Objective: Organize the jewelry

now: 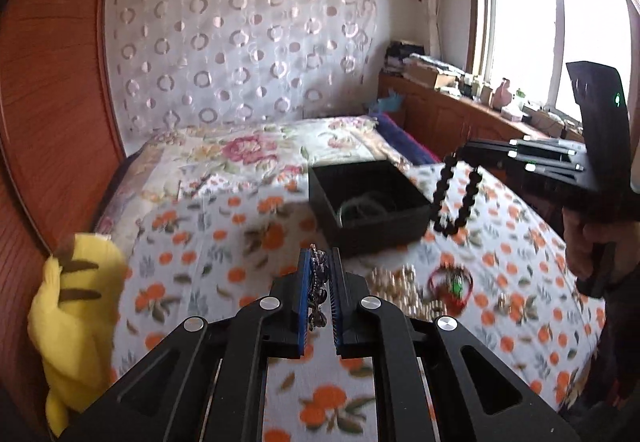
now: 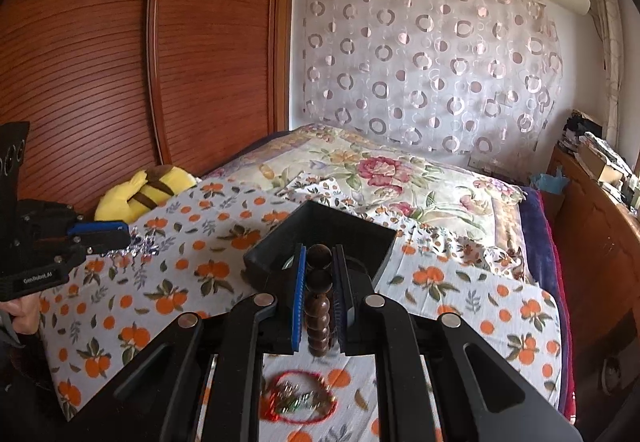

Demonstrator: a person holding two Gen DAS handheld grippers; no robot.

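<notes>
I hold two grippers. My left gripper [image 1: 322, 282] is clamped on one silvery jewelry piece [image 1: 319, 284]; my right gripper [image 2: 319, 294] is clamped on one dark wooden bead bracelet [image 2: 319, 306], hanging just beside the one black box [image 1: 368, 201]. One red bracelet [image 1: 450, 284] and loose gold beads [image 1: 400, 292] lie on the orange-print cloth [image 1: 224, 242], which has open room left of the box.

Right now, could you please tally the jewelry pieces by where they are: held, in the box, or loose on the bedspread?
Held in a hand-held gripper: 2 (dark bead bracelet, silver piece)
In the black box: 1 (greenish bangle)
Loose on the bedspread: 2 (red cord bracelet, gold bead piece)
Total: 5
</notes>
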